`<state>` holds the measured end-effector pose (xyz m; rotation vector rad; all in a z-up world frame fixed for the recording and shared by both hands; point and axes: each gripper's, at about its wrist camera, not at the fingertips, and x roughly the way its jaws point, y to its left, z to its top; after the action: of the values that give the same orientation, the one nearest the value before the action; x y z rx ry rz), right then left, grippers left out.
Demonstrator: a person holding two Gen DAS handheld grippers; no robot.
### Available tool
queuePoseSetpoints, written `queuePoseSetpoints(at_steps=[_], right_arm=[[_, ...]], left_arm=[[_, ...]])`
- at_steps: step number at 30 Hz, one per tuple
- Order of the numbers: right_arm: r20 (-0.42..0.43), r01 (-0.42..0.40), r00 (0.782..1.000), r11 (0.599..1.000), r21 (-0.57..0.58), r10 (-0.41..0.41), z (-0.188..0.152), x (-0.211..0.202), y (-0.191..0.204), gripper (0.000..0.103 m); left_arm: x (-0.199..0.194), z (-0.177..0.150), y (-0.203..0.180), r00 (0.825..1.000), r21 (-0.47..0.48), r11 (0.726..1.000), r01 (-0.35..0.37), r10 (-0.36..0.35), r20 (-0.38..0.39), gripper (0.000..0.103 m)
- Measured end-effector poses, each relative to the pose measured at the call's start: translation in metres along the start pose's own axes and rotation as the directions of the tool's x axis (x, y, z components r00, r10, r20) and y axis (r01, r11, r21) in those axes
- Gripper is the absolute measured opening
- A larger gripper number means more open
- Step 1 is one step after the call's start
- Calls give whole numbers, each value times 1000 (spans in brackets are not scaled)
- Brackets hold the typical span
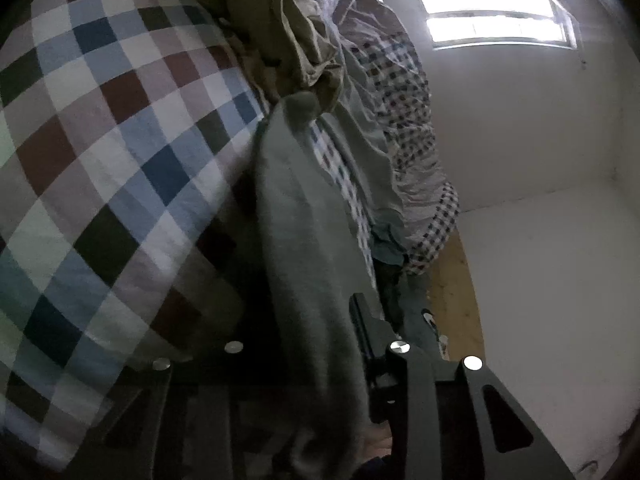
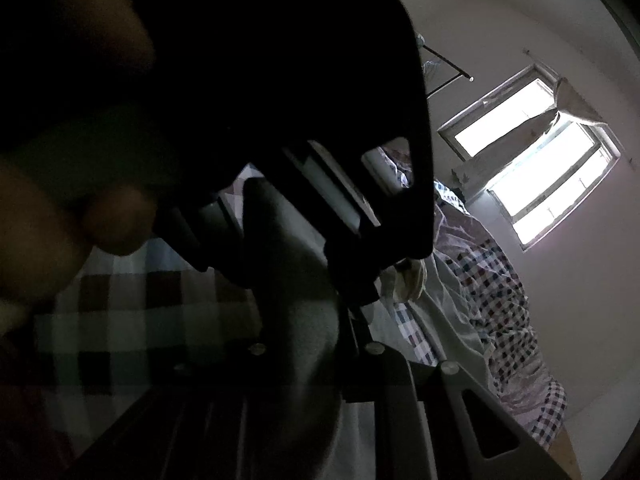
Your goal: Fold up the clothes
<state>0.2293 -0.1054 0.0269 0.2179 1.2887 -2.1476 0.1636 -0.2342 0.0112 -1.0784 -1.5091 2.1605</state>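
Left wrist view, far left: checked bedsheet (image 1: pixel 120 152) in blue, brown, dark green and white squares fills that side, stretched flat. Centre: grey-green garment (image 1: pixel 304 240) runs as a long bunched band from the bottom of the frame up toward the middle, lying along the sheet's edge; its lower end passes between the fingers of the left gripper (image 1: pixel 320 360), which is clenched on it. Above the band, an olive-khaki garment (image 1: pixel 304 40) sits crumpled in a heap. Right of that, a small-checked quilt (image 1: pixel 404 128) lies rumpled along the bed edge. Far right: white wall and a bright window (image 1: pixel 496 12). Right wrist view, left: a hand (image 2: pixel 60 208), dark and blurred, close to the lens. Centre: the other gripper's dark body blocks much of the frame; below it the same grey-green garment (image 2: pixel 296 312) hangs down into the right gripper (image 2: pixel 316 360); the cloth lies between the fingers, grip appears closed on it, though shadow makes the contact hard to read. Right: small-checked quilt (image 2: pixel 500 288), window (image 2: pixel 532 168)
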Motion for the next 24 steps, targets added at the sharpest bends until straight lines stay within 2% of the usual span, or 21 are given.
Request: queuePoseSetpoints(at_steps=[1,2,4,5,6,7,8,10,11,13,15,17,18,20,24], right_arm=[[-2,1,1000,1000,-2,-1,0,-1,0,18],[-4,2,1000,1000,-4,-2,-1,-1,1,27],[-13,13,1000,1000,-9,-13,-3,-2,1,32],[-20,23,1000,1000,-12,-23,-6,-1,1,44],[-27,32,999,999,-14,-32,-8,-1,1,52],[-34,41,999,999,-17,-42,-10,-1,1,64],[-41,50,998,999,-20,-51,-12,-1,1,68],[-50,52,997,998,-25,-53,-18,0,1,68],[-52,48,997,999,-22,-49,-20,0,1,67],[-59,34,998,999,-21,-35,-24,2,1,66],[-59,27,998,999,-17,-28,-24,2,1,57],[-55,19,998,1000,-10,-20,-23,1,-1,31],[-53,15,998,1000,-7,-16,-22,0,-2,25],[-49,8,999,1000,0,-8,-21,0,-4,13],[-40,-7,999,1000,14,8,-19,-2,-7,11]], left_arm=[[0,0,-1,1000,5,1000,-3,3,1,34],[1,0,-2,1000,12,1000,-7,7,4,33],[0,-1,-6,1000,34,999,-13,13,9,33],[0,-1,-8,1000,39,999,-17,16,10,32],[0,-1,-8,1000,43,999,-20,20,11,31],[0,-1,-9,1000,46,999,-24,23,13,25],[0,-1,-8,1000,39,999,-22,21,13,23],[0,0,-5,1000,17,1000,-9,9,12,20],[0,0,-3,1000,5,1000,2,-2,11,16],[-1,0,-2,1000,-7,1000,16,-15,8,16],[-1,0,-3,1000,0,1000,25,-25,2,16],[-1,0,-4,999,8,999,35,-35,-1,17],[-2,-1,-3,999,6,999,40,-40,-3,19],[-1,-1,-3,999,6,999,45,-45,-6,35],[0,-1,-6,999,24,999,40,-40,-4,44]])
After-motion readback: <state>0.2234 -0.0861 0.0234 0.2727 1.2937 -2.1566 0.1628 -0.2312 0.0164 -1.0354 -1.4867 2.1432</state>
